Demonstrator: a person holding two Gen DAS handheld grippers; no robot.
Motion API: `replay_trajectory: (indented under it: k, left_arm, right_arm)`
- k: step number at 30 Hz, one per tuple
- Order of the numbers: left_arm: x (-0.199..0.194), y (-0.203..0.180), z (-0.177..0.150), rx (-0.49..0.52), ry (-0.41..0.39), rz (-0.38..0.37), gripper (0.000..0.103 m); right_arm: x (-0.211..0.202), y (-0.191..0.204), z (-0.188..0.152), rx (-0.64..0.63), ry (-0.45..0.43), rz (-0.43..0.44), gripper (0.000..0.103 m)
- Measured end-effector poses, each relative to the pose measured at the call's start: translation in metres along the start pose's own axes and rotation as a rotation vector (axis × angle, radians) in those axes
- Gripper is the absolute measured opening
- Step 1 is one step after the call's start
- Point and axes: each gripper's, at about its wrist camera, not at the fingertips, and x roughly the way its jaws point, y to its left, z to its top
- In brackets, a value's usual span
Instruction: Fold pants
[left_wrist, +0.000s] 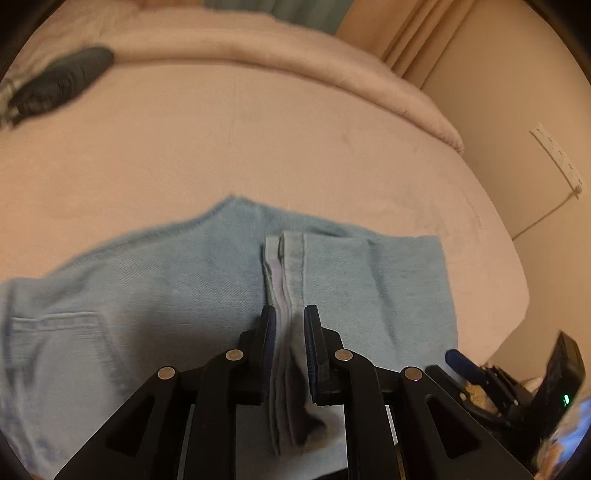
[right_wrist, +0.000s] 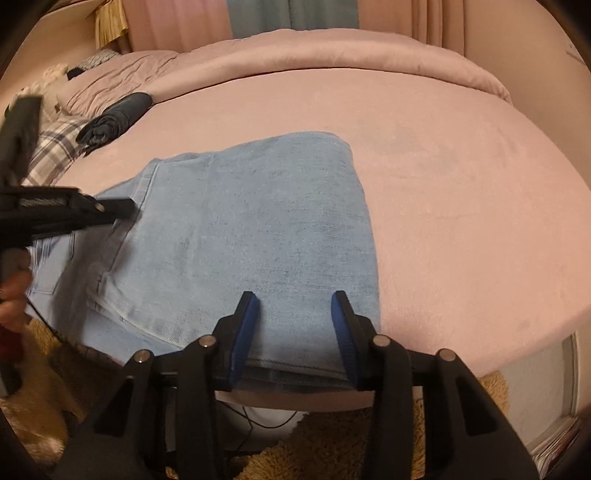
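Light-blue jeans lie folded on a pink bed. In the left wrist view a raised fold of hem and seam stands between the jaws of my left gripper. The jaws are only narrowly apart; the left pad lies against the fold and a thin gap shows at the right pad. In the right wrist view the jeans spread flat, their folded edge at the bed's front. My right gripper hovers over that edge, open, with nothing pinched. The left gripper reaches in from the left over the waistband area.
A dark rolled garment and a plaid cloth lie at the far left of the bed. A shaggy tan rug and cables are on the floor below the front edge. A hand shows at the left edge.
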Motion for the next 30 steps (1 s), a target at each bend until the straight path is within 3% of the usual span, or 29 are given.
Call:
replay_trajectory:
  k: [3,5,9,12,15,19,27,30]
  left_arm:
    - [-0.013,-0.004,-0.012,-0.004,-0.017,-0.099,0.011]
    - [-0.01,-0.012,-0.021,0.029,0.008,-0.126,0.011]
    - [0.015,-0.018,-0.043,0.067,0.102,-0.048,0.011]
    - [0.02,-0.015,-0.056,0.064,0.047,0.006,0.011]
    - [0.017,-0.011,-0.063,0.016,0.035,0.005,0.011]
    - [0.011,-0.007,-0.073,0.026,0.021,0.015,0.011]
    - [0.021,-0.008,-0.067,-0.003,0.018,0.005,0.011]
    - [0.022,-0.013,-0.07,0.004,0.012,0.01,0.011]
  right_arm:
    - [0.0,-0.005,0.003,0.023,0.002,0.018,0.042]
    - [0.001,-0.003,0.003,0.02,0.0,0.016,0.042]
    - [0.0,-0.001,-0.005,0.008,-0.001,-0.001,0.042]
    - [0.001,-0.001,-0.005,0.006,-0.004,0.003,0.042]
    - [0.002,0.0,-0.005,0.008,-0.002,0.004,0.042]
    - [0.001,0.001,-0.005,0.007,-0.005,0.001,0.042]
    - [0.0,0.002,-0.003,0.003,0.002,0.001,0.042]
    - [-0.01,-0.003,0.012,0.044,-0.006,0.05,0.041]
